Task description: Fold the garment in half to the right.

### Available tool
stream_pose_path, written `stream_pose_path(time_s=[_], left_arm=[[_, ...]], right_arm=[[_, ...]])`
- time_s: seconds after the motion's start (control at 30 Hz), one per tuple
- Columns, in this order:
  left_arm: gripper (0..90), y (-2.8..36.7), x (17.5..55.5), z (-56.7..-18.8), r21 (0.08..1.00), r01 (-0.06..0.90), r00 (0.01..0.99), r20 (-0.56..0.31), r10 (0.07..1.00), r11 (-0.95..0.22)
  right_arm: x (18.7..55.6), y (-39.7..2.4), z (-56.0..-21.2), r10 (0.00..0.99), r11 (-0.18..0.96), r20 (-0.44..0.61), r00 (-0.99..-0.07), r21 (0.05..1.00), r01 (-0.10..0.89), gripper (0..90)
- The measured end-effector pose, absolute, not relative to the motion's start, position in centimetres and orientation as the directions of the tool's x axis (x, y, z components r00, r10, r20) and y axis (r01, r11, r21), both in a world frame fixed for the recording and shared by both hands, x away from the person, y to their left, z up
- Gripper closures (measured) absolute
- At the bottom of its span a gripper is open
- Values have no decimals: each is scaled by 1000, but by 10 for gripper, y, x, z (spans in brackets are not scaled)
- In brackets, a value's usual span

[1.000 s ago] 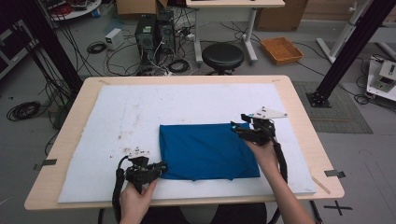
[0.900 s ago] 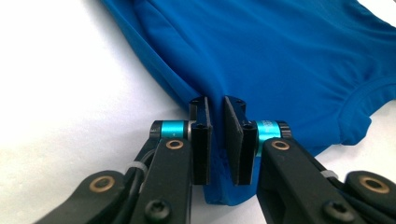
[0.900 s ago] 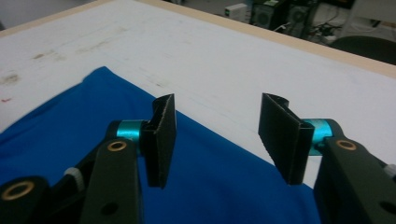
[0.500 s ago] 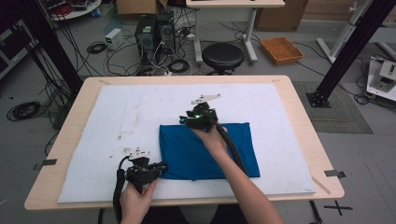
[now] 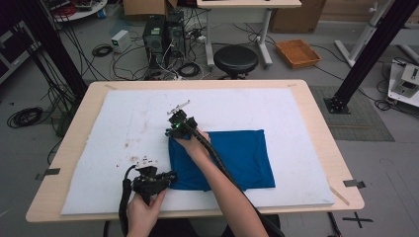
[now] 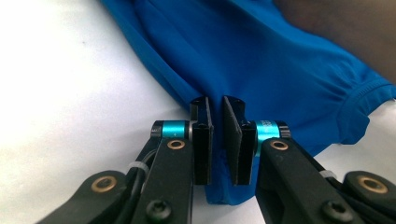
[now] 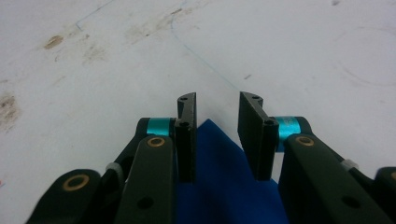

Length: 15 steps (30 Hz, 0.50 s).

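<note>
A folded blue cloth (image 5: 232, 158) lies flat on the white mat (image 5: 123, 123). My left gripper (image 5: 170, 176) sits at the cloth's near left corner. In the left gripper view its jaws (image 6: 215, 105) stand nearly together, pinching the cloth's (image 6: 261, 60) edge. My right gripper (image 5: 174, 129) is at the far left corner, its forearm lying across the cloth. Its jaws (image 7: 217, 100) have just been closing and still stand apart, with the cloth's pointed corner (image 7: 219, 186) between them, against one pad and clear of the other.
The mat, stained brown (image 5: 133, 143) left of the cloth, covers most of the wooden table (image 5: 321, 123). Beyond the far edge stand a black stool (image 5: 237, 59), computer cases (image 5: 163, 34) with cables, and an orange tray (image 5: 298, 52) on the floor.
My right gripper has travelled left over the cloth from its far right corner to its far left corner, and its jaws have narrowed. The left gripper and the cloth have kept still.
</note>
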<state>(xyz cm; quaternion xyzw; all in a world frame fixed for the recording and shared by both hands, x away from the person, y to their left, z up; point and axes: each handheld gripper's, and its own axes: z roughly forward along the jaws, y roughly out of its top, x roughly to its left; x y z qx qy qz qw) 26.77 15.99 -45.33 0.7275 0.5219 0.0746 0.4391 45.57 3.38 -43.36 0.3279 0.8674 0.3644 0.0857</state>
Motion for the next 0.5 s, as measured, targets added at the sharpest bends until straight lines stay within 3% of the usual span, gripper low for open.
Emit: stream_pose_path(time_s=[0.1,0.2,0.5], left_arm=[[818,160,268,-453,718,692,447,-346,825,-74],[818,159,268,-453,719,691,447,-344,826,-74],[835,159,266,-451,732,675,469,-334,818,-88]], right_arm=[[457,40,-438,619,549,72,-782,672,496,748],[458,42,-440,602,574,39,-798,673,466,866],[456,29,-420,596,526,64,-801,722,449,881]])
